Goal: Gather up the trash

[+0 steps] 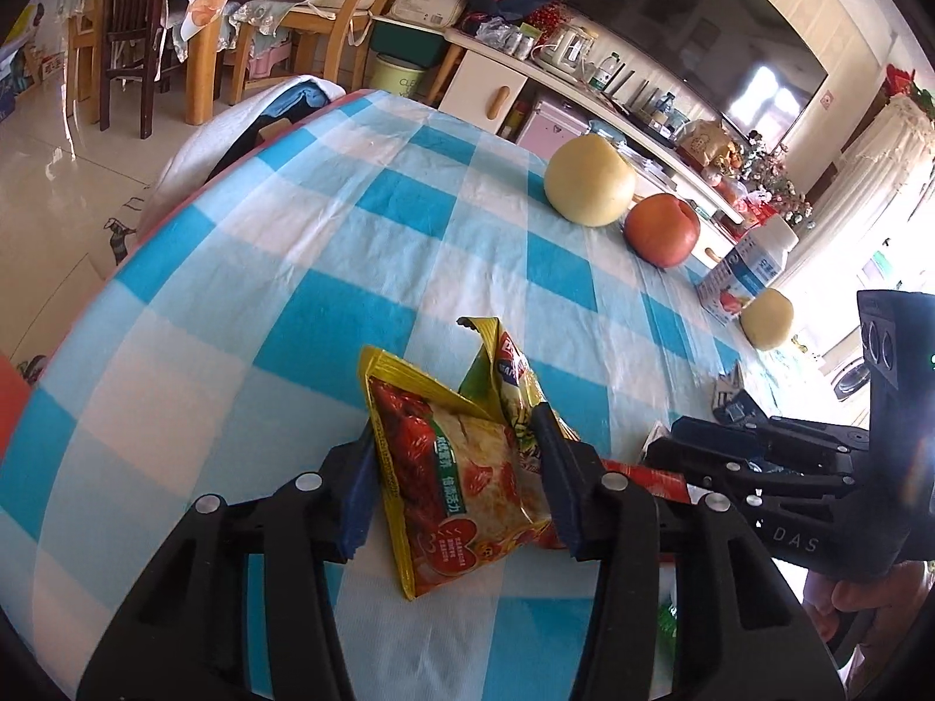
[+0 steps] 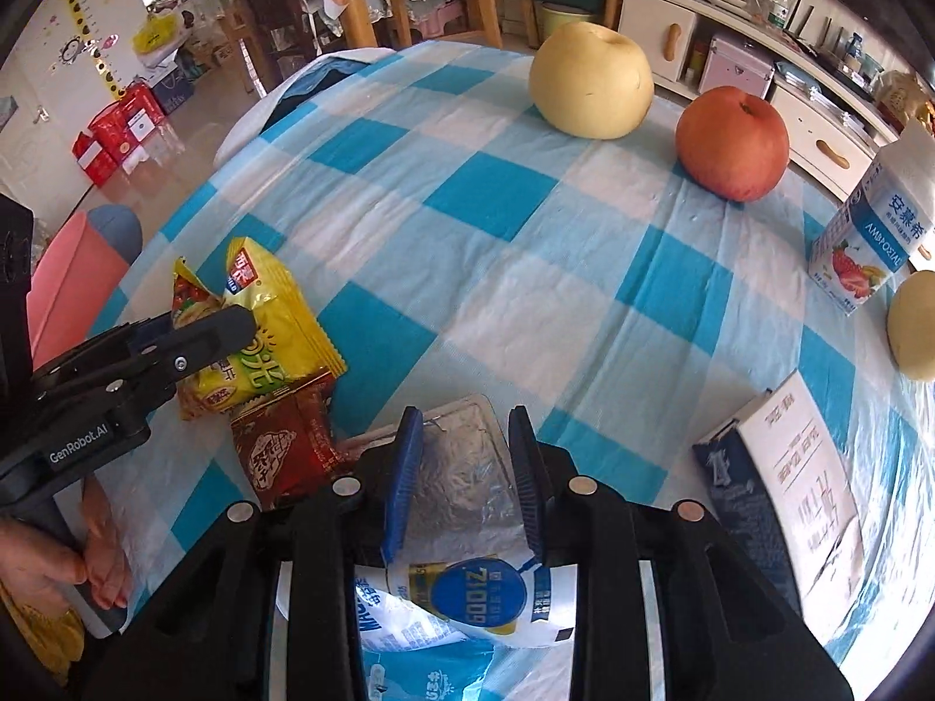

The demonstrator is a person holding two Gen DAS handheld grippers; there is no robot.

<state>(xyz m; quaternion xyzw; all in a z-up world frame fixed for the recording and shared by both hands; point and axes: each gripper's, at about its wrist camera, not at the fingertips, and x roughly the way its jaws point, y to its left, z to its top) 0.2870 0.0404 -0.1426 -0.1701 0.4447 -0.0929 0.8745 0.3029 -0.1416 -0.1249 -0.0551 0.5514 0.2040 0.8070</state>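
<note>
Glossy pale tile floor (image 1: 52,175). Wooden chairs (image 1: 327,17) stand behind the blue-checked tablecloth (image 1: 292,269). A dark television (image 1: 701,29) sits above a white sideboard (image 1: 497,82).

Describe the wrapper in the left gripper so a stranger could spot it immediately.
On the blue-and-white checked tablecloth, look at the near edge, away from the fruit. There the left gripper pinches a crumpled yellow snack wrapper printed with red fruit and green lettering. The brown-red wrapper beside it lies flat and untouched.
</note>
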